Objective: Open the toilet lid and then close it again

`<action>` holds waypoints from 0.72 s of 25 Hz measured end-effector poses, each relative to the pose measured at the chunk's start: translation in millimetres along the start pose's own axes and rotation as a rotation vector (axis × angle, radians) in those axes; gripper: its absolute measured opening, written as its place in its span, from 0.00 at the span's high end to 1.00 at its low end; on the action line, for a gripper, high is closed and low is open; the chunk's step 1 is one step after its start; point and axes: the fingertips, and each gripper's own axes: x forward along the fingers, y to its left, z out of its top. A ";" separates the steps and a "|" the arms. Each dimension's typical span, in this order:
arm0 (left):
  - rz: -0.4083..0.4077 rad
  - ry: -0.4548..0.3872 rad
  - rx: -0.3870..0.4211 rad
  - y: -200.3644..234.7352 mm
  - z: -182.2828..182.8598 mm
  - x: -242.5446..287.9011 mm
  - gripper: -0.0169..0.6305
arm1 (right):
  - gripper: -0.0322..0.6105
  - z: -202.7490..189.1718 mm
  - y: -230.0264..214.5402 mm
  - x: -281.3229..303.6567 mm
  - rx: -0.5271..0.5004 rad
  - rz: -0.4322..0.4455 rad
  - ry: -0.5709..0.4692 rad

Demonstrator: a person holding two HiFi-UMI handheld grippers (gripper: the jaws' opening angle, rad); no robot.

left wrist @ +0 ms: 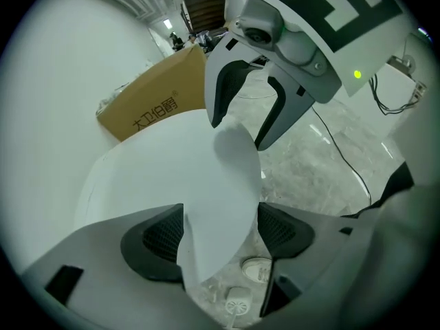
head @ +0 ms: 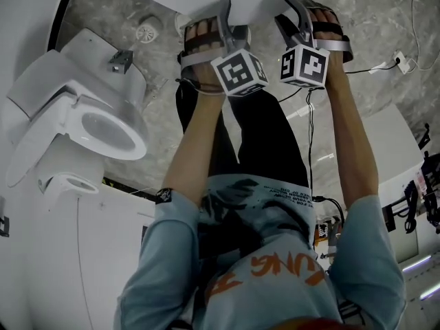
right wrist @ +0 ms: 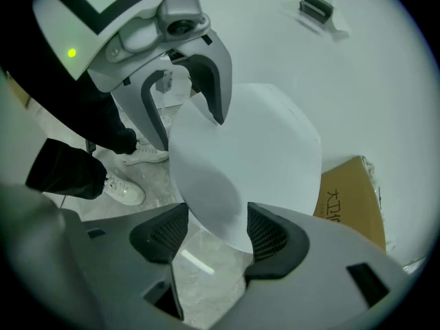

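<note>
"So how far has the person got?"

"Hard to call. The white oval plastic toilet lid [left wrist: 165,177] lies low and fairly flat, its near rim towards the person and a brown cardboard box [left wrist: 155,105] beyond its far side. It looks down, or nearly so."

"And the tools?"

"The left gripper [left wrist: 221,234] has its jaws spread wide, with the lid's near rim standing between the pads, unclamped. The right gripper [right wrist: 210,232] sits just to the right on that rim, equally wide and loose."

"So nothing is lifted?"

"Not at this moment. Either the person is about to take hold for the lift, or the lid is closed again and released. The views don't settle which. A second white ceramic toilet [head: 82,115] at the left stands uncovered and untouched."
</note>
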 end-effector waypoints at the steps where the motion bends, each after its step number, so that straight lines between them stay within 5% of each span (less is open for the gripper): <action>1: 0.009 0.000 -0.011 -0.2 -0.1 -1.2 0.43 | 0.52 0.1 1.2 -0.2 -0.012 0.008 0.008; 6: 0.019 -0.004 -0.027 1.3 -0.4 -4.7 0.44 | 0.59 3.5 3.7 -3.4 -0.057 0.027 0.029; 18: 0.105 -0.032 0.027 13.2 11.9 -39.6 0.44 | 0.63 18.1 -19.8 -53.7 0.024 -0.054 0.005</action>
